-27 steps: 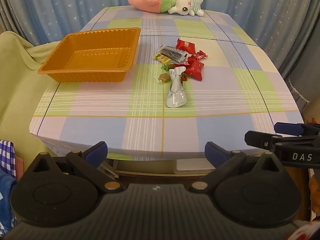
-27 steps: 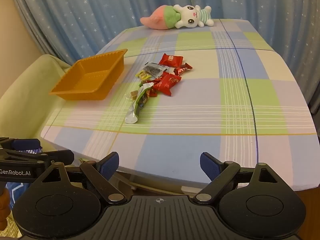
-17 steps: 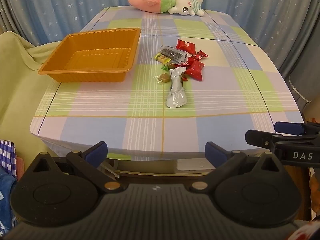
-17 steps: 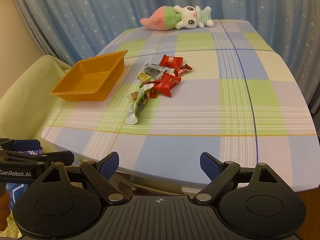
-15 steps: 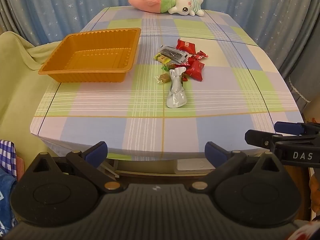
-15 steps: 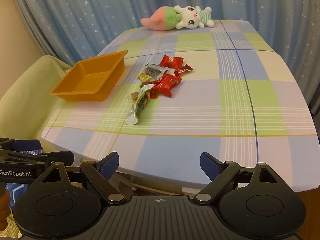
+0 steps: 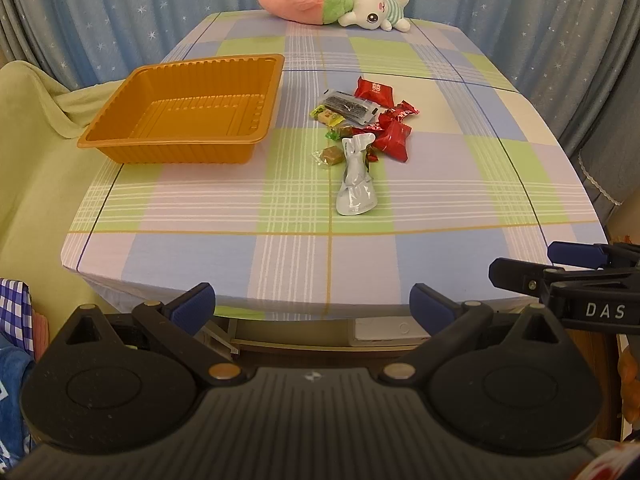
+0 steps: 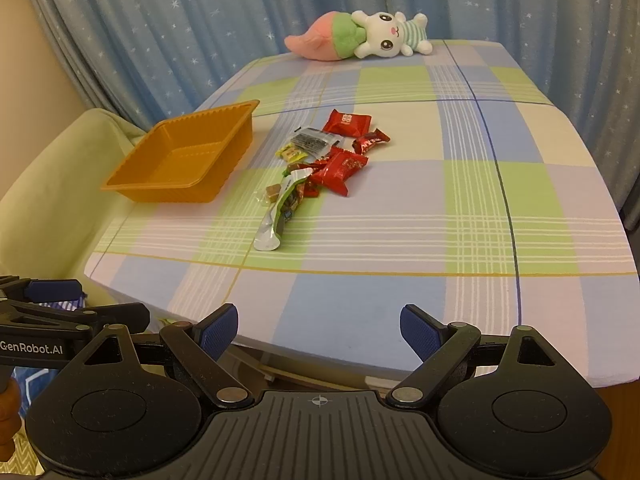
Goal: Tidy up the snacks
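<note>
Item: snack pile (image 7: 360, 128), lying loose near the middle of the checked surface (image 7: 440, 200), none of it yet in the orange tray (image 7: 184, 108). The tray is sitting empty at about nine o'clock of the pile, just beside it but not touching.

Contents showing: a silver pouch (image 7: 356, 180), long and crumpled, its long axis running roughly twelve to six o'clock in the left wrist view, its wide end pointing toward the near edge; red wrapped sweets (image 7: 394, 136) bunching at its far end; a larger red packet (image 7: 374, 90) beyond them; a dark flat sachet (image 7: 348, 106); a yellow-green sweet (image 7: 328, 115); a small brown candy (image 7: 330, 156) in clear wrap at the pouch's ten o'clock.

Left gripper (image 7: 312, 300): jaws standing wide apart, holding nothing, hanging off the near edge of the surface. The pile is lying at twelve o'clock from it, well apart.

Right gripper (image 8: 318, 326): jaws likewise wide and empty, also off the near edge. The pile is lying toward eleven o'clock, well apart, the pouch (image 8: 278, 212) slanting from one to seven o'clock.

Judgement: neither hand is looking clearly nearer; the left is facing the pile more squarely and sitting on the tray's side. The pouch is offering the closest target, best pinched across its narrow width.

Unrelated: a plush rabbit (image 7: 340, 4) is resting at the far edge.
</note>
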Demonstrator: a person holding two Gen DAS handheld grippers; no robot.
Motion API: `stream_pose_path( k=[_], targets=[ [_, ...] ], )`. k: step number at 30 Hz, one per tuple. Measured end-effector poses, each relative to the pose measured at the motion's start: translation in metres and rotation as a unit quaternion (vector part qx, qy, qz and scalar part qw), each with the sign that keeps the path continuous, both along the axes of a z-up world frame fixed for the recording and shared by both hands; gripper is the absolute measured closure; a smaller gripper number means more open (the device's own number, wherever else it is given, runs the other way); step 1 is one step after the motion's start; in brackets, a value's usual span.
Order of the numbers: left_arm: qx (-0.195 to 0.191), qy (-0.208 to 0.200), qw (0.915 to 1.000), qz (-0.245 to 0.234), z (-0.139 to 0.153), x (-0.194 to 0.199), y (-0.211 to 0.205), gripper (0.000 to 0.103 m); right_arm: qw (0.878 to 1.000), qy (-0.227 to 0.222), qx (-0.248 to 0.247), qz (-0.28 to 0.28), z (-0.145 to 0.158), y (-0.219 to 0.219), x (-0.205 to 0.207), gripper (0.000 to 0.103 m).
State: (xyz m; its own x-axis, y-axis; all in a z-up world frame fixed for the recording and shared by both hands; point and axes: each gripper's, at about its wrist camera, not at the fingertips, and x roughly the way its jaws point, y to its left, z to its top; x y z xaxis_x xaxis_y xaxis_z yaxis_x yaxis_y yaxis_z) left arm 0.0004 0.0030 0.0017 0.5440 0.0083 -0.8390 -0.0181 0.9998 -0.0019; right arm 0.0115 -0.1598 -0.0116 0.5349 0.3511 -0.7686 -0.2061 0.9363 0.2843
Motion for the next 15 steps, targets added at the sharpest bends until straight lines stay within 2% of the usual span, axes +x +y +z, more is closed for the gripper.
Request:
stream_pose_path(
  k=[15],
  targets=[
    [-0.001, 0.001, 1.0000, 0.001, -0.0005, 0.0004, 0.0009, 0.000, 1.000, 0.001, 0.000, 0.000, -0.0005, 0.0000, 0.0010, 0.015]
  ],
)
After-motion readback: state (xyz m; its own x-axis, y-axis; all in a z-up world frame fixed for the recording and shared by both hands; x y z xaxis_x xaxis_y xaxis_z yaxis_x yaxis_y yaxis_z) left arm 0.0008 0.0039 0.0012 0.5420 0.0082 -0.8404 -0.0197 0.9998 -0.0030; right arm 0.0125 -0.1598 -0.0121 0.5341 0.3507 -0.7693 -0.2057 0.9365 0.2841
